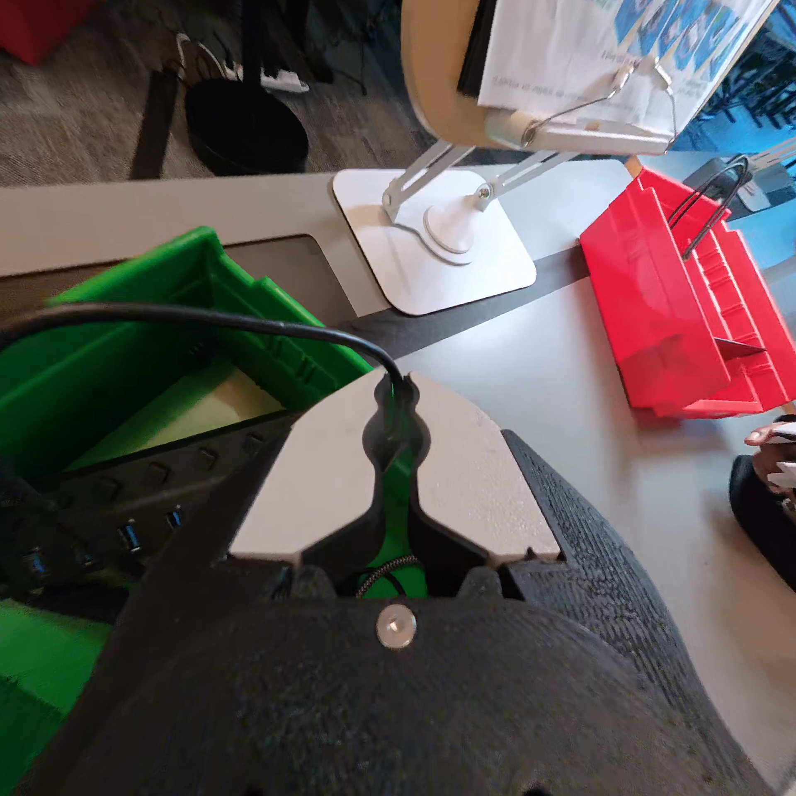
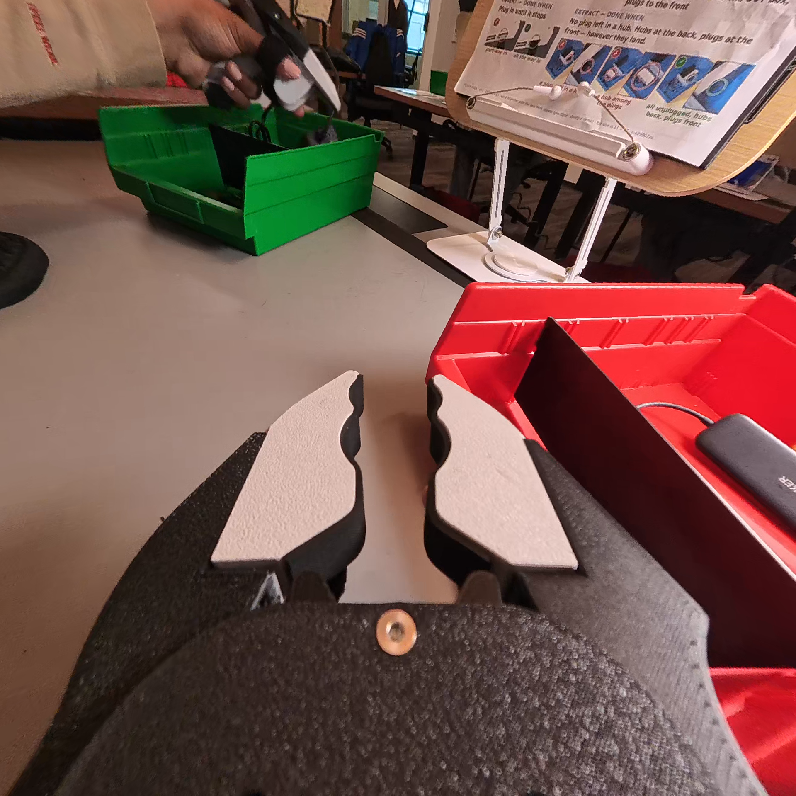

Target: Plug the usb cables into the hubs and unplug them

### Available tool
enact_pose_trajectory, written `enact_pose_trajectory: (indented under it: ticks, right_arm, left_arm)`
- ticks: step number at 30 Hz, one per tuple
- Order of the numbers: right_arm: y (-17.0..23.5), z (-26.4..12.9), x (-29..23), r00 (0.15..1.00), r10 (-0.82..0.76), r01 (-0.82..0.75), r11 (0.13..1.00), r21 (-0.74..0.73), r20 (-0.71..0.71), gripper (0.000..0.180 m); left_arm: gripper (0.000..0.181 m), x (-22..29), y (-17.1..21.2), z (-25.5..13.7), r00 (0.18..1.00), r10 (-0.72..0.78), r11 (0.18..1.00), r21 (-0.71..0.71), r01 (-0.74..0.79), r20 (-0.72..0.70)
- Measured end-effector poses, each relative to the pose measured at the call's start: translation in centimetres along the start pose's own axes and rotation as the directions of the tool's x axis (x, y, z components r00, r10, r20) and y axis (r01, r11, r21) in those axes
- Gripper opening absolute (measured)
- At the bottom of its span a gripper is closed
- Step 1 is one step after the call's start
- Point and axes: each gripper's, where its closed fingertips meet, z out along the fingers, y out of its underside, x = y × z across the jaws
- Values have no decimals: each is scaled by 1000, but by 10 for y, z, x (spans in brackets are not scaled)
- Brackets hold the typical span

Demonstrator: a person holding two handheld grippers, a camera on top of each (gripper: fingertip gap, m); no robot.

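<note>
The black cable (image 1: 206, 316) is pinched between the fingertips of the left gripper (image 1: 398, 387), right at the tip notch, so those jaws are closed on it. From the pinch it arcs up and off to the left, over the green bin (image 1: 129, 366), and runs out of the frame on that side. Its long axis near the jaws runs pretty much straight out from the tips before bending left. Can't see the plug end at all, it's either hidden between the fingers or below them, so I can't tell which way the plug points.

The black hub (image 1: 129, 508) with the row of blue ports sits low and to the left of the jaws, inside the green bin, its long axis slanting from lower left up toward the fingertips. The ports face the camera side. So the left gripper is clearly the one nearer to it, and my guess is the coming move hinges on how the cable end sits relative to that port row.

The right gripper (image 2: 394, 396) is well away from all this, jaws apart with nothing in them, hovering over the grey table (image 2: 194, 344) just left of the red bin (image 2: 581, 310). That bin has a black divider (image 2: 603, 452) and a dark grey hub (image 2: 749, 465) lying behind it, to the right of the jaws, with its own cord trailing off to the left.

A paper sheet on a white stand (image 2: 508, 254) sits farther back.
</note>
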Motion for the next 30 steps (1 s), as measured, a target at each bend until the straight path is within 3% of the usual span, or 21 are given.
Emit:
enact_pose_trajectory:
  ticks: [10, 19, 25, 30]
  right_arm:
    - [-3, 0, -1, 1000, -6, 6, 1000, 14, -1, 28]
    - [-6, 3, -7, 1000, -17, 17, 1000, 20, 4, 31]
    - [-47, 12, -37, 994, -62, 61, 998, 18, 90, 40]
    - [-104, 27, -75, 979, -135, 127, 990, 61, 152, 56]
  left_arm:
    - [5, 35, -64, -88, 944, 251, 948, 144, -285, 213]
    - [4, 129, -109, -154, 827, 487, 798, 241, -552, 281]
    - [5, 224, -98, -180, 720, 648, 662, 285, -693, 248]
    - [7, 296, -60, -167, 665, 734, 591, 351, -726, 139]
